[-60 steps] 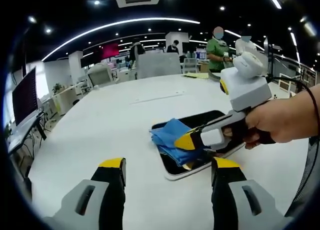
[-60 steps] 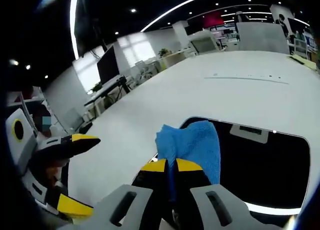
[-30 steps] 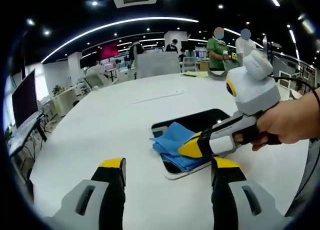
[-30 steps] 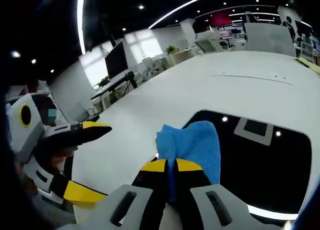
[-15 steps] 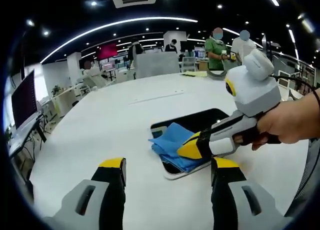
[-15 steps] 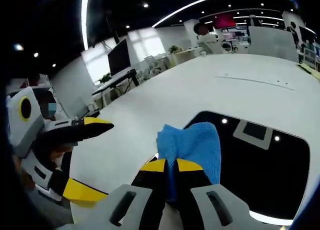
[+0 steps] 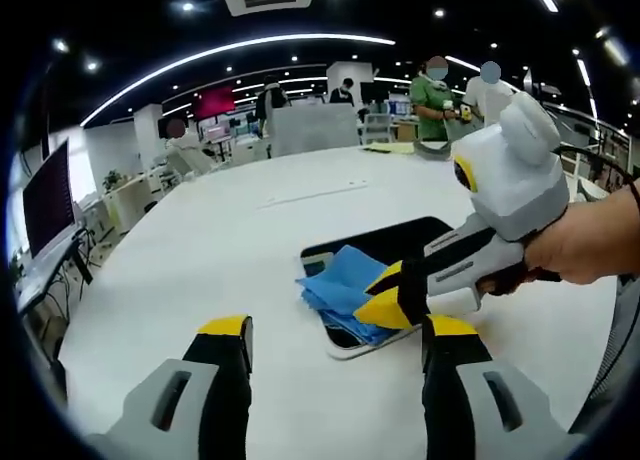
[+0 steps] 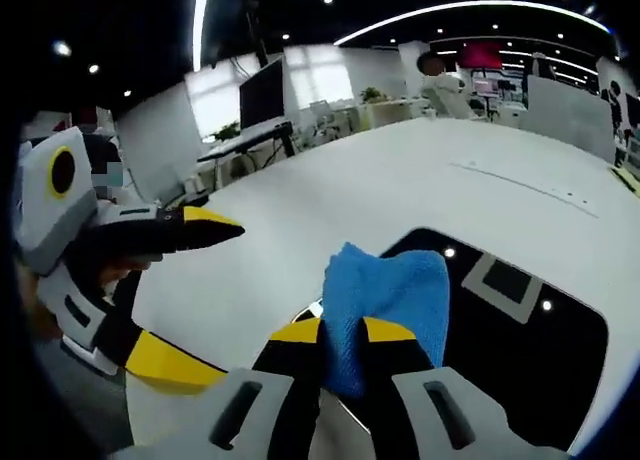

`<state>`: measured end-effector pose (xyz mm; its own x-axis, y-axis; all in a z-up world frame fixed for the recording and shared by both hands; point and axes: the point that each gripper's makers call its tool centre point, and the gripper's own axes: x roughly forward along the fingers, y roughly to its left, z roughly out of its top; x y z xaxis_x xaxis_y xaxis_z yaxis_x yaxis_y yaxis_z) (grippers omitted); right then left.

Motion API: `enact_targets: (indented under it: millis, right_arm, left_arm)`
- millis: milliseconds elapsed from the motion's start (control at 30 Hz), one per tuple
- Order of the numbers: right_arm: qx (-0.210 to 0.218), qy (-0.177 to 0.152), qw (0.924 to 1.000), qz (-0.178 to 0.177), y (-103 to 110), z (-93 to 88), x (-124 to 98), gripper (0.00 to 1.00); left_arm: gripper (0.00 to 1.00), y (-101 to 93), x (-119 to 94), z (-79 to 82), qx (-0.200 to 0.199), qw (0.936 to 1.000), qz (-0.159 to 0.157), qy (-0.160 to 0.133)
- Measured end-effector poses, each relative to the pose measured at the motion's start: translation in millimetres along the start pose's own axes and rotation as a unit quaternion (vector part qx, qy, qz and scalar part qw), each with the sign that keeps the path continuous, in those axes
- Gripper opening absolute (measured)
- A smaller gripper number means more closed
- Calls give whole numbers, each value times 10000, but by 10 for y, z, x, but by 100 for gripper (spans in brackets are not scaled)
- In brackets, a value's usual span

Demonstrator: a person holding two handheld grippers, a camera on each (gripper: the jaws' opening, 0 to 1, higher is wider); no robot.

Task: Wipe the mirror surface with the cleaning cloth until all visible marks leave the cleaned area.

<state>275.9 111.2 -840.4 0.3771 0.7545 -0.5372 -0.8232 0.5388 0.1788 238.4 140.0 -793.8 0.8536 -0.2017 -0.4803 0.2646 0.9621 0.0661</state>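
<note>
A dark mirror [image 7: 405,243] with a white rim lies flat on the white table [image 7: 220,250]. A folded blue cloth [image 7: 340,285] rests on its near left corner. My right gripper [image 8: 345,332] is shut on the blue cloth [image 8: 390,295] and presses it onto the mirror [image 8: 500,330]. In the left gripper view the right gripper [image 7: 385,295] comes in from the right, held by a hand. My left gripper [image 7: 335,345] hovers open over the table short of the mirror, nothing between its fingers. It shows at the left of the right gripper view as the left gripper [image 8: 180,290].
The mirror reflects ceiling lights and a vent [image 8: 495,277]. Beyond the table are desks with monitors [image 7: 48,195], chairs [image 7: 315,128] and several people standing at the back right [image 7: 435,95]. Bare table surface stretches left of and behind the mirror.
The right gripper has drawn the cloth a little toward the mirror's near left corner and tilted. The left gripper has stayed put, open.
</note>
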Motion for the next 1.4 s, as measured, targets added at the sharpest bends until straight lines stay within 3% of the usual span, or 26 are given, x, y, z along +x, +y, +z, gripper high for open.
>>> enact_targets:
  millis: [333,467,633,1033,1400]
  right_arm:
    - [-250,-14,9997,7,-41,-16,5,3]
    - [-87,-18,10000,45,-45,-12,-2,1]
    - [574,-179,9982,56,-69,12,-23,0]
    - [771,-609,9952,-20,-115,272,-187,0]
    - [847,-745,9935,-175,-187,322,-313,0]
  left_arm:
    - [68,36,79,-26,-7,10000,15,5]
    - [68,42,102,-36,9,10000,12,10]
    - [68,60,116,-43,20,10000,31,4]
    - [68,16,100,-32,66,10000,5,-13]
    - [68,-15,40,-6,123,9999,-26,-22]
